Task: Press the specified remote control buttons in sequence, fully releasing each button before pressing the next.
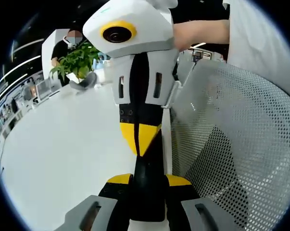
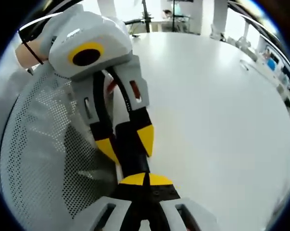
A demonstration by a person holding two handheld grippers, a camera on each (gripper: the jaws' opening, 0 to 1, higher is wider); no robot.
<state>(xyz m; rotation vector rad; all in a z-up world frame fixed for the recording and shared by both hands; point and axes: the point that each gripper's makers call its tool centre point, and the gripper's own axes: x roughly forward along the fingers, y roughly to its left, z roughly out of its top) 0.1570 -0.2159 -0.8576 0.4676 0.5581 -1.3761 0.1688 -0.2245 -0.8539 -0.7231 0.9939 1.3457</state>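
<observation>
**A:** Where's the remote [image 1: 147, 192]?

**B:** I take it to be the narrow dark slab at lower centre of the left gripper view, seen edge-on; no buttons can be made out. The left gripper [image 1: 148, 180] has its jaws apart around it and clamped on its sides. The right gripper [image 1: 140, 139] comes down from the top with its yellow tips together, meeting the slab's far end.

**A:** And in the right gripper view?

**B:** The same pairing; the right gripper [image 2: 145, 179], tips closed, is at bottom centre, with the left gripper [image 2: 128, 142] above it at centre-left, the slab between.

**A:** The risks?

**B:** Edge-on, the tips could land on the wrong button or bridge two; a hard push could slide the remote out of the clamp. It hangs over the seam between the white table [image 1: 63, 154] and the mesh chair back [image 1: 241, 144], so a drop could leave it out of sight; a half-lifted tip would spoil the release between presses.
</observation>
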